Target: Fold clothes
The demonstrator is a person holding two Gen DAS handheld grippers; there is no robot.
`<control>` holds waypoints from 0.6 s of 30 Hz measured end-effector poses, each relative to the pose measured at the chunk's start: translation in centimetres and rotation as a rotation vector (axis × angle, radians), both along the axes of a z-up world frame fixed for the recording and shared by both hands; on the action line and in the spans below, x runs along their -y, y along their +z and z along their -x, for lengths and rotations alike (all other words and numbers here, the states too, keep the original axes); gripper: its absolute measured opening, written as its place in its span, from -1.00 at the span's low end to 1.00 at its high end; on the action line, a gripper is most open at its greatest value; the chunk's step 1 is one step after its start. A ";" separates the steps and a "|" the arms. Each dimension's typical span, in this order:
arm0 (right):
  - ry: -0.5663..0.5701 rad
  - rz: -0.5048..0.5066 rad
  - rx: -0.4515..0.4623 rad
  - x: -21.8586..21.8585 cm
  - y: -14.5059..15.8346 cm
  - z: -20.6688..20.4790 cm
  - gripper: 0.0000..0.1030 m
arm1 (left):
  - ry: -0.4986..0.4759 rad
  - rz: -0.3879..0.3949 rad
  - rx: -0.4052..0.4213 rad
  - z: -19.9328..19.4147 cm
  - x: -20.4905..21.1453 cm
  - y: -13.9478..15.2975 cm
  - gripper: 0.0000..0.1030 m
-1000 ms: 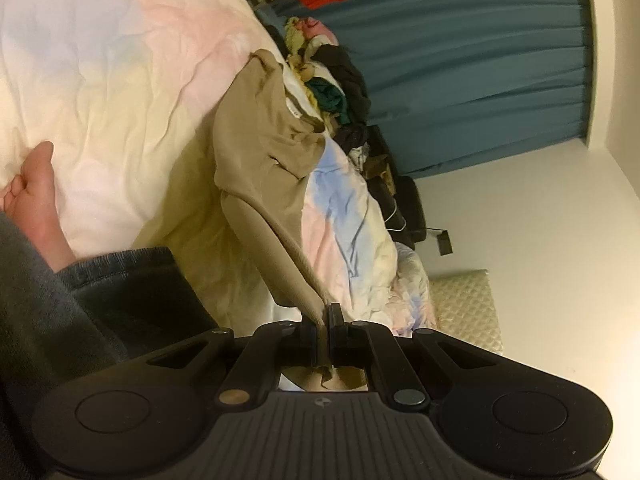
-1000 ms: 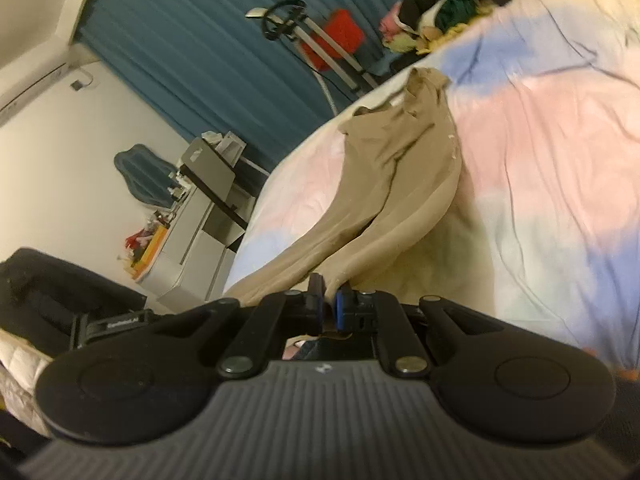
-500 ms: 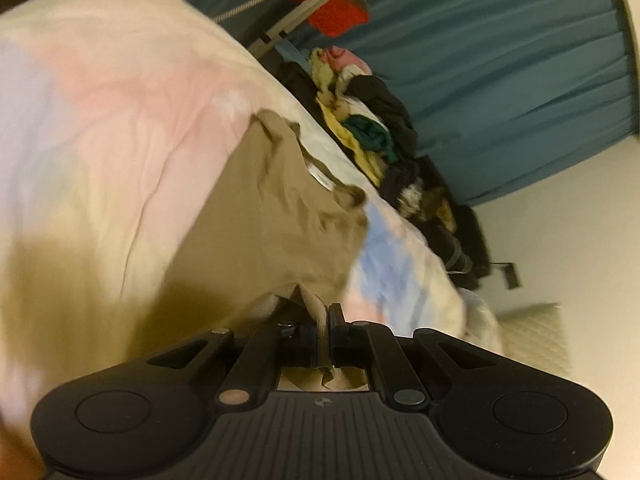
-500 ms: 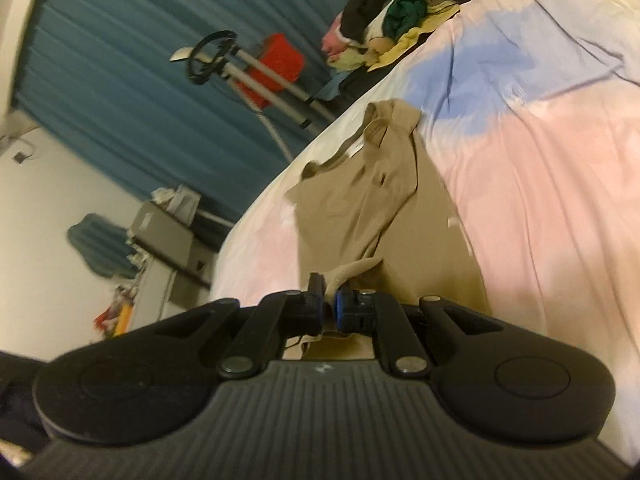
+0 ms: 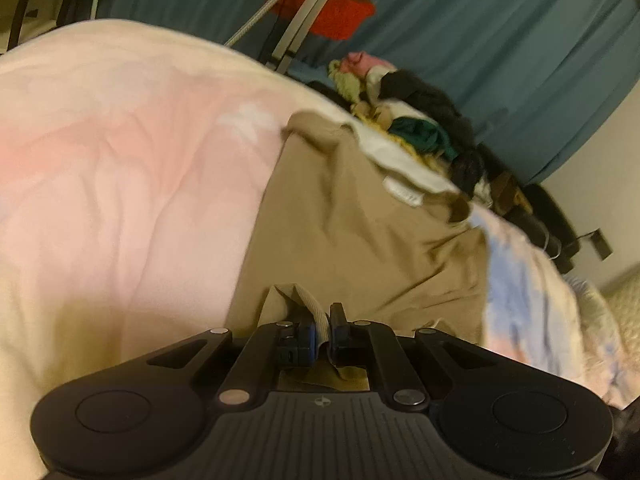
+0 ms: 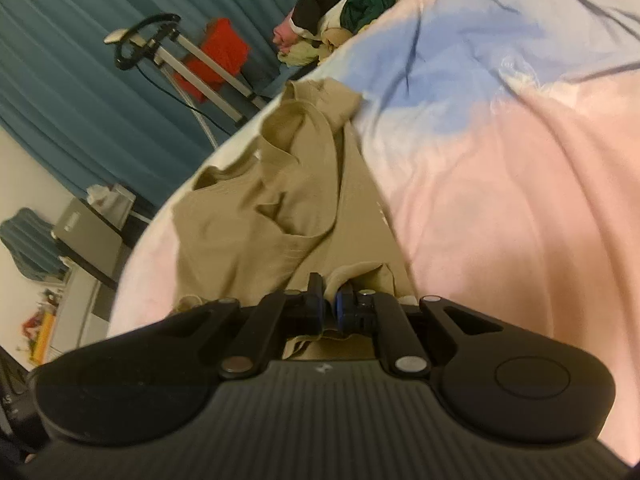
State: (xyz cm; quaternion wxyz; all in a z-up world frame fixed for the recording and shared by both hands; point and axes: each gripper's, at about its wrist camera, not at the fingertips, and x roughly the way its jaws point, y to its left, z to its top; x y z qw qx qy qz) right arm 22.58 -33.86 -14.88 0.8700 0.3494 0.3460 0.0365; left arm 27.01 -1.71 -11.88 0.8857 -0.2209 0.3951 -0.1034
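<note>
Left hand-held gripper [image 5: 323, 330] pressed together on a ribbed hem of the tan, soft-knit long-sleeved garment [image 5: 360, 236], a strip of fabric pinched between the blue-padded fingers [image 5: 306, 334]. Right hand-held gripper [image 6: 329, 306] likewise clamped on another edge of the same tan garment [image 6: 256, 220], cloth bunched up between its fingertips. Garment spread over the pastel pink, blue and cream tie-dye duvet [image 5: 120, 152] of the bed, its near part doubled over the body (layers overlapping in loose folds), a small white label [image 5: 401, 193] showing near the neckline at the far end. Neckline lying close to the bed's far edge, just short of a heap of mixed clothes [image 5: 408, 120] in black, green, yellow and pink. Behind the heap, teal pleated curtains [image 5: 500, 52] and a metal stand with a red cloth [image 5: 340, 12] draped on it. In the right wrist view, a grey cabinet [image 6: 86, 236] beside the bed against a pale wall. Left wrist view somewhat blurred.
</note>
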 end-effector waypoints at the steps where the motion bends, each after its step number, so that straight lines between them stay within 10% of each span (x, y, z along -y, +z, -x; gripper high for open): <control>1: 0.002 0.002 -0.002 -0.1 -0.3 -0.3 -0.81 | -0.003 -0.018 0.000 -0.1 0.2 -0.5 -0.83; 8: 0.013 0.053 0.014 -0.8 0.1 0.1 -0.77 | -0.042 -0.108 0.069 0.8 1.1 0.6 -0.75; 12: 0.015 0.087 0.035 -1.3 1.6 1.0 -0.71 | -0.062 -0.181 0.160 2.9 1.9 2.5 0.14; 16: -0.001 0.164 0.104 -2.2 4.1 3.2 0.72 | -0.067 -0.253 0.254 5.3 2.7 4.6 0.57; 18: -0.016 0.227 0.160 -2.8 5.6 4.7 0.76 | -0.079 -0.275 0.287 6.6 2.8 5.3 0.67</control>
